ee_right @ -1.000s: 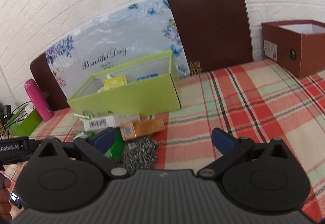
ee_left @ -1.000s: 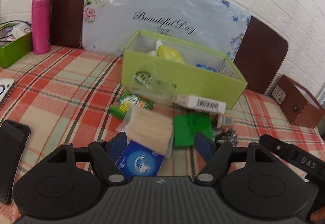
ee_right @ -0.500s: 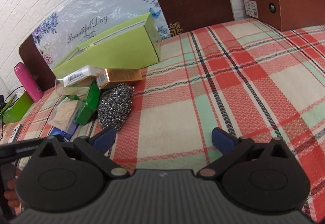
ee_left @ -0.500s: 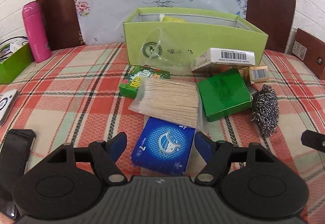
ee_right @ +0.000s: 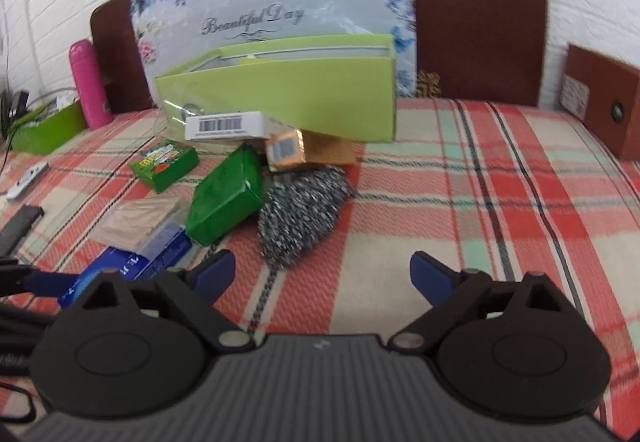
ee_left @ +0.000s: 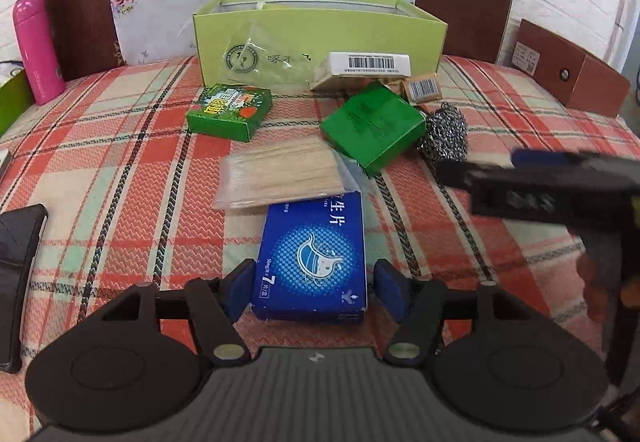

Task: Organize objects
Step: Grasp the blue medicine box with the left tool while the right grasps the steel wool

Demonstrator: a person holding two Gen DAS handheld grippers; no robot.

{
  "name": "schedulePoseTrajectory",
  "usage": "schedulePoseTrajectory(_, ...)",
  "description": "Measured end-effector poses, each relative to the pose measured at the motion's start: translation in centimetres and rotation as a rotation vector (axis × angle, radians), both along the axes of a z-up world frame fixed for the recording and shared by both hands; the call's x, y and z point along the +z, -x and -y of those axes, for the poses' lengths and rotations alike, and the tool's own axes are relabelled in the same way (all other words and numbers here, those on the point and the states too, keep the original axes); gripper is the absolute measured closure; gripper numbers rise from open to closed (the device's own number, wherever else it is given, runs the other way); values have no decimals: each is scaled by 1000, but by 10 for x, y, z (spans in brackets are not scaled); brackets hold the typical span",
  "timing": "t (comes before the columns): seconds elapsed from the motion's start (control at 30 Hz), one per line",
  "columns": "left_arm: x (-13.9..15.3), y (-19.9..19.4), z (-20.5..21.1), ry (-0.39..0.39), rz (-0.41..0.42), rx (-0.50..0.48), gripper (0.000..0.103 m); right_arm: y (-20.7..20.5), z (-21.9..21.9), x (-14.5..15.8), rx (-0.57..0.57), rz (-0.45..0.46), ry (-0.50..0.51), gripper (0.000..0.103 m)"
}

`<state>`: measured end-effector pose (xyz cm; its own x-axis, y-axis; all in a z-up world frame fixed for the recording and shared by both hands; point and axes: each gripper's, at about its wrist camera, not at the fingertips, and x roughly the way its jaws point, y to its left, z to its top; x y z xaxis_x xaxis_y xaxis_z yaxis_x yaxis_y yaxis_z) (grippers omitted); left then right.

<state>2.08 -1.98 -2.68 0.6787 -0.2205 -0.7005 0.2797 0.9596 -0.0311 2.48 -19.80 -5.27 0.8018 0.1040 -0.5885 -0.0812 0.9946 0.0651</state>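
Left wrist view: the left gripper (ee_left: 311, 288) straddles the near end of the blue box (ee_left: 313, 256), which lies flat on the plaid tabletop (ee_left: 120, 177). Its fingers (ee_left: 240, 288) are closing, the box between them, with a sliver of gap on each side, so nothing is held yet. To grip well, close squarely on the box's long sides and keep the tips low. The far end of the box lies under the toothpick bag (ee_left: 280, 173), so lifting straight up would probably drag the bag; draw the box back first. The green bin (ee_left: 320, 31) at the back looks like the destination.

Right wrist view: the right gripper (ee_right: 322, 276) hovers over bare cloth just short of the steel scourer (ee_right: 300, 211). Its fingers (ee_right: 430, 274) are wide apart and closing, with nothing between them. The scourer touches the green box (ee_right: 226, 197) and the gold box (ee_right: 308, 151), so approach from the free right side and pinch its bulk.
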Motion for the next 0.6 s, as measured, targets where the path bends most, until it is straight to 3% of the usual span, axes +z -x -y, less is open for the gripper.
schedulePoseTrajectory(0.1,-1,-5,2,-12,5,8,32,-18,-11,0,22,23,36,20)
schedulePoseTrajectory(0.17,-1,-9,2,-7,4,10,32,-28,-15,-3,34,22,53,35)
schedulePoseTrajectory(0.2,0,-11,2,-6,3,14,32,-32,-15,-5,44,12,56,59)
schedulePoseTrajectory(0.23,-1,-13,1,-5,3,18,32,-34,-11,-7,54,-9,44,63)
schedulePoseTrajectory(0.5,-1,-32,14,3,11,11,31,9,32,0,28,-58,-42,64)
schedulePoseTrajectory(0.57,0,-35,18,6,13,4,45,21,39,0,16,-65,-49,63)
schedulePoseTrajectory(0.6,2,-36,19,21,8,-14,44,27,42,0,11,-66,-52,61)
